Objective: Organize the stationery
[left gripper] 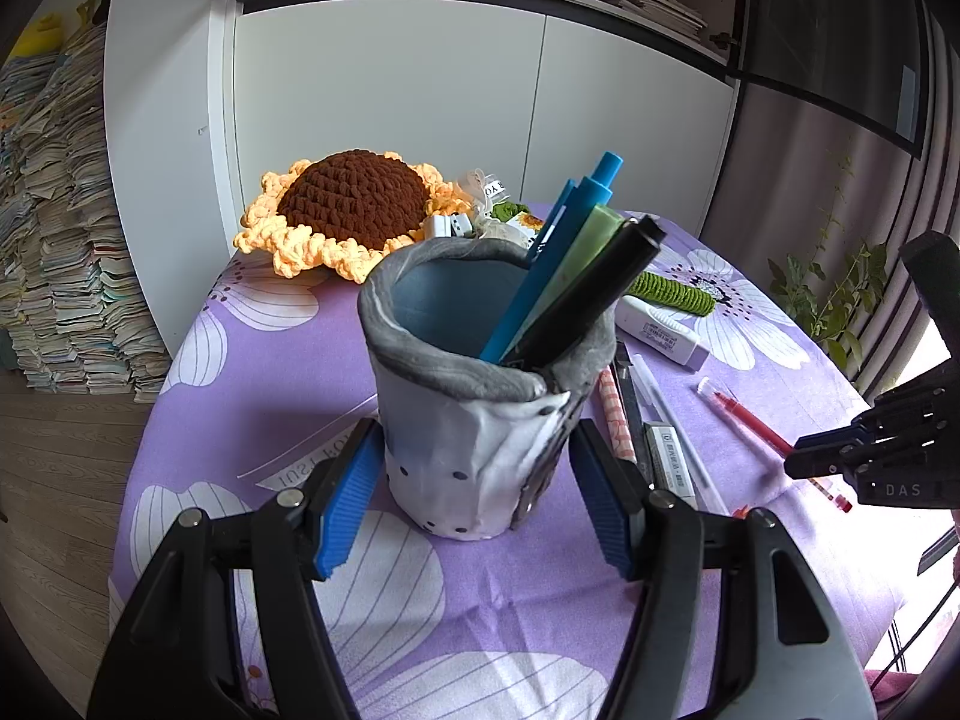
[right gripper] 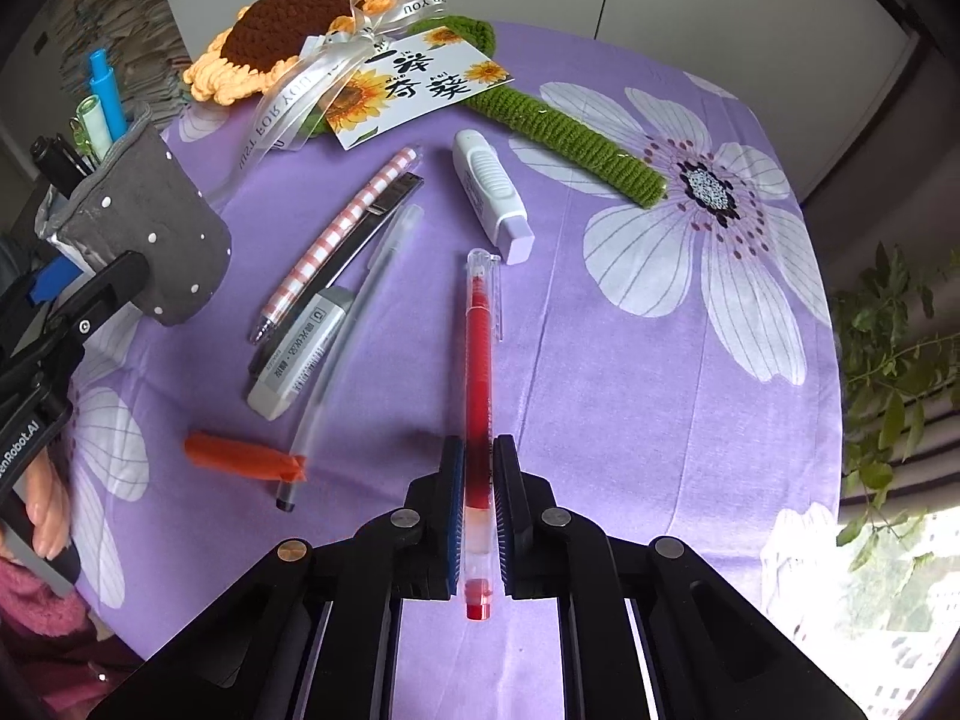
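red pen clamped, holder steadied

right gripper (right gripper: 478, 504) has its jaws narrowed onto the red pen (right gripper: 479, 360), pads pressing both sides of the barrel near the button end; rest of the pen runs fwd along the fingers, clear cap end pointing away over the purple floral cloth (right gripper: 630, 360). whether the far end is touching the cloth or just off it – can't tell. left gripper (left gripper: 474, 480) has its blue pads against both sides of the fabric pen holder (left gripper: 480, 408), which stands upright on the cloth w/ two blue pens, a green one and a black marker (left gripper: 591, 294) leaning in it.

handling, as i judge it: pen is light, stiff, smooth plastic – prob slippery and apt to pivot in the pads since the grip sits near one end, not mid-barrel. a hold nearer the middle would swing less. holder is soft cloth, walls dent under squeeze and it'd tip w/o bracing, so low on the body is the right place to pinch.

loose on the cloth beside the holder: pink checked pen (right gripper: 336, 234), eraser (right gripper: 300, 354), clear pen (right gripper: 360, 324), correction tape (right gripper: 492, 192), orange wrapper (right gripper: 240, 456).
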`<action>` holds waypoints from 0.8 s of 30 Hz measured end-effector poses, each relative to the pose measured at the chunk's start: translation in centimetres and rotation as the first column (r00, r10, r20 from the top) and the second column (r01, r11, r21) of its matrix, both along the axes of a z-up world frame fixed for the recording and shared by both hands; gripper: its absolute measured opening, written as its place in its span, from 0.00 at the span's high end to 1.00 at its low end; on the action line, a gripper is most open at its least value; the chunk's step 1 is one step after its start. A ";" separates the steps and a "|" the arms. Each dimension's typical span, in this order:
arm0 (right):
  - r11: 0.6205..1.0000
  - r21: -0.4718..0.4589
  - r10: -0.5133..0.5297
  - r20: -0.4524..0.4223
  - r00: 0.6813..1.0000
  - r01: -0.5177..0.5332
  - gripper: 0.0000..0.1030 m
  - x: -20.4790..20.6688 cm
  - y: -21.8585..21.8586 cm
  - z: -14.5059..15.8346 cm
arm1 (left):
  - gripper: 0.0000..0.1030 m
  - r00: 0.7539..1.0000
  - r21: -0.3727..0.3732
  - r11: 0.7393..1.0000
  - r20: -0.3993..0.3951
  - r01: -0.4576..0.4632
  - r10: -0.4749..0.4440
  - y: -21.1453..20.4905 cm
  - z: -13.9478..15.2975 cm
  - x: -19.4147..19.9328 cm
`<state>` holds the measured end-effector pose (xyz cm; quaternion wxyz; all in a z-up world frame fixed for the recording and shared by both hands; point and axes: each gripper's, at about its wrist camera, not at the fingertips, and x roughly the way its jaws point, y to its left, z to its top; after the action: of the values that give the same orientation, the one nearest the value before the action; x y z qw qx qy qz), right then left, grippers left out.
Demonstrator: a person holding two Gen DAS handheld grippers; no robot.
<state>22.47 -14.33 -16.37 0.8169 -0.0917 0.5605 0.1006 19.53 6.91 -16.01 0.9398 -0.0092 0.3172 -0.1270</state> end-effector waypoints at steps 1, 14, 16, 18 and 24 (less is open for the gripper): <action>1.000 -0.010 0.011 -0.010 1.000 -0.011 0.90 -0.4 -0.3 0.0 | 0.39 1.000 0.000 1.000 0.000 0.000 0.000 0.0 0.0 0.0; 0.997 -0.028 0.067 -0.027 0.997 -0.068 0.89 -2.3 -0.9 0.0 | 0.39 1.000 0.001 1.000 0.000 0.000 0.000 0.0 0.0 0.0; 0.998 -0.017 0.061 -0.016 0.998 -0.061 0.88 -1.8 -0.8 0.2 | 0.39 1.000 0.001 1.000 -0.002 0.000 0.000 0.0 0.0 0.0; 0.999 -0.001 0.049 -0.013 0.999 -0.049 0.88 -1.2 -0.7 0.2 | 0.39 1.000 0.002 1.000 -0.004 0.001 -0.001 0.0 -0.1 0.0; 0.999 0.031 0.016 -0.014 1.000 -0.015 0.88 1.0 -0.4 -0.2 | 0.39 1.000 0.002 1.000 -0.004 0.001 -0.001 0.0 -0.1 0.0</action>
<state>23.52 -14.73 -16.56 0.8134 -0.0825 0.5639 0.1163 19.51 6.91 -16.09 0.9391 -0.0082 0.3193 -0.1271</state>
